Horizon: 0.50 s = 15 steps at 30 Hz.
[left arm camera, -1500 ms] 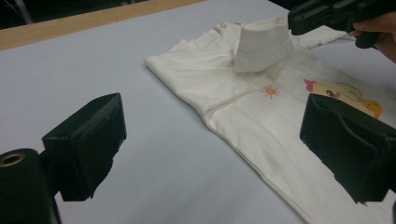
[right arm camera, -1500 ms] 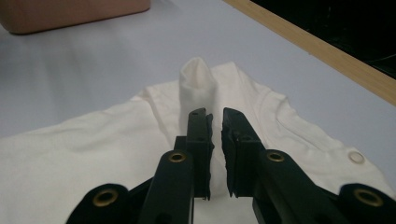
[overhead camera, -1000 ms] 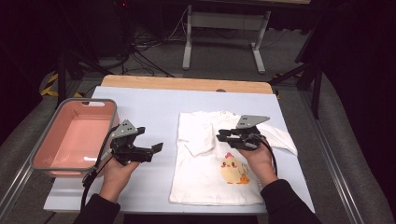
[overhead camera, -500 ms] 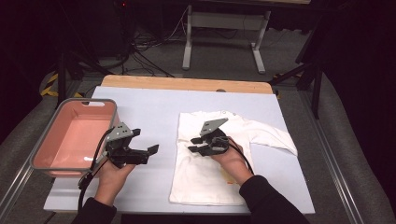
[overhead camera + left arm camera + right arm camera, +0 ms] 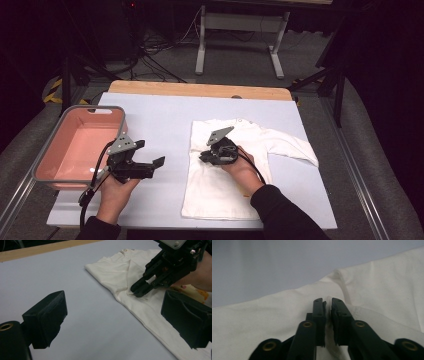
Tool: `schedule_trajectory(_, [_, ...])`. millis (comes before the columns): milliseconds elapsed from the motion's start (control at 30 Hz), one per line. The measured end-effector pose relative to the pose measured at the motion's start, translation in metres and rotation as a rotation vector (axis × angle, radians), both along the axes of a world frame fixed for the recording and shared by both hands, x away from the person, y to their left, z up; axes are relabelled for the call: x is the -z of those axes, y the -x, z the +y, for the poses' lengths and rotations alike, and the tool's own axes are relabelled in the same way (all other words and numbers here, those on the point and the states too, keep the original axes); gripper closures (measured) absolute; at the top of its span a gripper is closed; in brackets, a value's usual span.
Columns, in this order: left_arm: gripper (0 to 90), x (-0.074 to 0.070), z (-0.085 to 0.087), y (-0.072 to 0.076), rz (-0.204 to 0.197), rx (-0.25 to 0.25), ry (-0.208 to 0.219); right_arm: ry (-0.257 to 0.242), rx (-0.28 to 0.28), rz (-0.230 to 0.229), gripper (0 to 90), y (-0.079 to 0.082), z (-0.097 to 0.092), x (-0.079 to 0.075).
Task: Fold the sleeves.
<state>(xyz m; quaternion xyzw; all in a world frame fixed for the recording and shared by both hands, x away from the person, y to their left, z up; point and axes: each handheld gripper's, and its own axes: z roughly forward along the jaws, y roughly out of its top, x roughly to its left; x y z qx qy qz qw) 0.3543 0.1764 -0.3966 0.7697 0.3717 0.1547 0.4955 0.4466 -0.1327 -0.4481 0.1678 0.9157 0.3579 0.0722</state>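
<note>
Soft white cotton shirt point(image 5: 235, 180) lies flat and lightly creased at the mat's 4 o'clock, where the right gripper point(image 5: 204, 158) has just been closing its slim black jaws onto a pinch of fabric, while the left gripper point(image 5: 152, 167), blocky matte pads spread wide, hovers over the smooth pale-blue mat point(image 5: 160, 125) beside a glossy pink plastic tub point(image 5: 55, 175) at 9 o'clock.

High view overhead; gripper views low, close, sharing the shirt point(image 5: 140, 302).

shirt's point(image 5: 225, 195) chick print hidden beneath right hand point(image 5: 242, 170), tub's point(image 5: 75, 177) near rim behind left claw point(image 5: 152, 165)
</note>
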Motion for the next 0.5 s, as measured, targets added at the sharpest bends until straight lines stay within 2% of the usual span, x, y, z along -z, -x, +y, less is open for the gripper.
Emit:
schedule_trajectory(33, [7.7, 0.000, -0.001, 0.000, 0.001, -0.001, 0.004, -0.003, -0.003, 0.004, 86.8, 0.000, -0.001, 0.000])
schedule_trajectory(200, [7.7, 0.001, -0.003, -0.002, 0.004, 0.009, 0.002, -0.022, 0.009, 0.011, 88.6, 0.001, -0.005, -0.006])
schedule_trajectory(367, [7.7, 0.001, -0.005, -0.004, 0.005, 0.017, 0.002, -0.104, 0.030, -0.008, 88.8, 0.005, -0.020, -0.026])
schedule_trajectory(500, [7.7, 0.001, -0.009, -0.005, 0.003, 0.023, 0.005, -0.130, 0.064, -0.045, 88.9, 0.005, -0.039, -0.042])
